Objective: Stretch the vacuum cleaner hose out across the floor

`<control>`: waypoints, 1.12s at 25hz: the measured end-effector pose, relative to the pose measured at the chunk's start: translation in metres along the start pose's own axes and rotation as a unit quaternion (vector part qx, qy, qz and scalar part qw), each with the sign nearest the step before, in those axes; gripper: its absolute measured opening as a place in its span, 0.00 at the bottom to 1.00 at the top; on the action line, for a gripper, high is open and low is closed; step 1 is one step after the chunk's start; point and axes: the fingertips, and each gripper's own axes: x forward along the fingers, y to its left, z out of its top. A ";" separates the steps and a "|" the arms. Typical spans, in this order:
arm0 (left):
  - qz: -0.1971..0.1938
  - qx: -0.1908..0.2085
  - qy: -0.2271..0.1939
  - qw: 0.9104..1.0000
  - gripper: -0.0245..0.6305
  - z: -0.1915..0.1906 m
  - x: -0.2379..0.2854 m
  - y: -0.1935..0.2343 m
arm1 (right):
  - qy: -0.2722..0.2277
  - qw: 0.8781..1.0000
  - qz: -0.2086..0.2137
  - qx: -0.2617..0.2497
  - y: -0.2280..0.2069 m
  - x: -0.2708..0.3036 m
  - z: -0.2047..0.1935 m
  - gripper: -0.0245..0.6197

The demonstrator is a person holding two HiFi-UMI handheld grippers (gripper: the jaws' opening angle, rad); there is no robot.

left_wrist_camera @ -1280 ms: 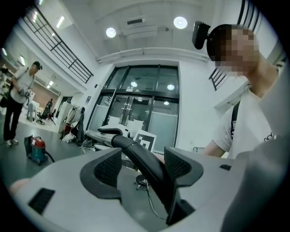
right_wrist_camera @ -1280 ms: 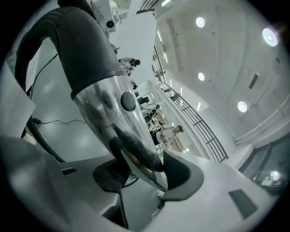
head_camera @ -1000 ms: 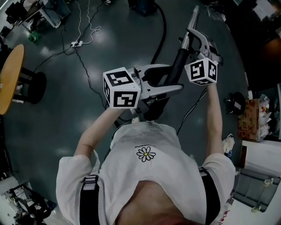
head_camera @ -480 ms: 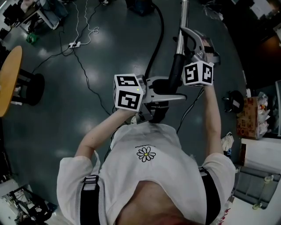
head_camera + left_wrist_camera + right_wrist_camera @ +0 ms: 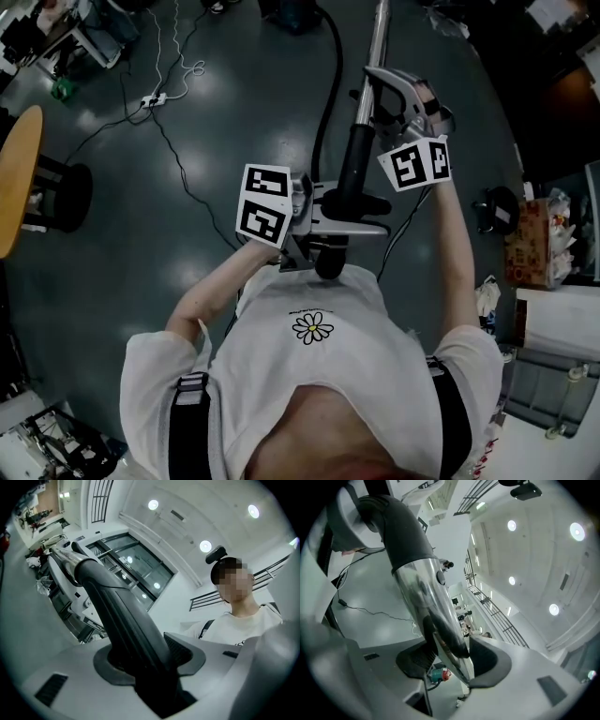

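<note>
Two claws, both gripping the wand end of the vacuum. My left claw [image 5: 361, 214] has just been closing and now pinches the black handle [image 5: 354, 169], which fills the gap between its pads. My right claw [image 5: 375, 94] pinches the metal pipe [image 5: 379, 37] just beyond that handle.

The hose [image 5: 328, 103] comes out from behind the left claw and passes beside the right claw. It bows away to a dark machine [image 5: 291, 11] at the far edge, probably the vacuum body.

Progress, as I judge it: the grab is done and the stretch has barely begun. The hose is curved, not straight, and the held end is up off the floor [image 5: 187, 244]. What's left is to pull away from the machine until the bow goes, then lay it down.

Count:
- 2 claws
- 1 hose
- 1 black handle
- 1 metal pipe
- 1 dark machine
- 1 power strip [image 5: 155, 97], well apart from the left claw on its outer side
</note>
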 end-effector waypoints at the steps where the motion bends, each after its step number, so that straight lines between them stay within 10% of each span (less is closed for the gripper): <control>1: -0.002 0.003 0.000 1.000 0.33 -0.001 0.001 -0.001 | -0.013 1.000 -0.006 -0.004 -0.002 -0.003 0.001 0.34; 7: -0.017 0.031 0.023 0.999 0.33 -0.011 0.015 -0.012 | -0.068 0.993 -0.040 0.090 -0.027 -0.035 -0.012 0.43; 10: -0.034 0.051 0.039 0.997 0.33 -0.014 0.018 -0.022 | -0.161 0.944 -0.084 0.276 -0.052 -0.048 -0.013 0.50; 15: -0.049 0.070 0.033 0.996 0.33 -0.014 0.020 -0.028 | -0.141 0.919 -0.134 0.342 -0.070 -0.068 -0.048 0.51; 16: -0.049 0.076 0.032 0.995 0.33 -0.014 0.020 -0.030 | -0.156 0.882 -0.182 0.406 -0.087 -0.085 -0.072 0.51; 18: -0.042 0.094 0.036 0.994 0.33 -0.013 0.020 -0.034 | -0.219 0.748 -0.232 0.582 -0.118 -0.119 -0.111 0.51; 20: -0.034 0.109 0.040 0.993 0.33 -0.012 0.018 -0.036 | -0.269 0.628 -0.149 0.715 -0.118 -0.116 -0.108 0.51; 23: -0.033 0.119 0.037 0.992 0.33 -0.009 0.018 -0.035 | -0.298 0.520 0.059 0.798 -0.097 -0.078 -0.054 0.51; 25: -0.034 0.119 0.038 0.992 0.33 -0.009 0.019 -0.032 | -0.331 0.419 0.132 0.835 -0.093 -0.065 -0.034 0.51; 26: -0.034 0.119 0.040 0.992 0.33 -0.010 0.020 -0.032 | -0.339 0.387 0.148 0.845 -0.092 -0.060 -0.029 0.51; 28: -0.033 0.120 0.044 0.991 0.33 -0.012 0.025 -0.030 | -0.339 0.378 0.171 0.845 -0.088 -0.055 -0.017 0.51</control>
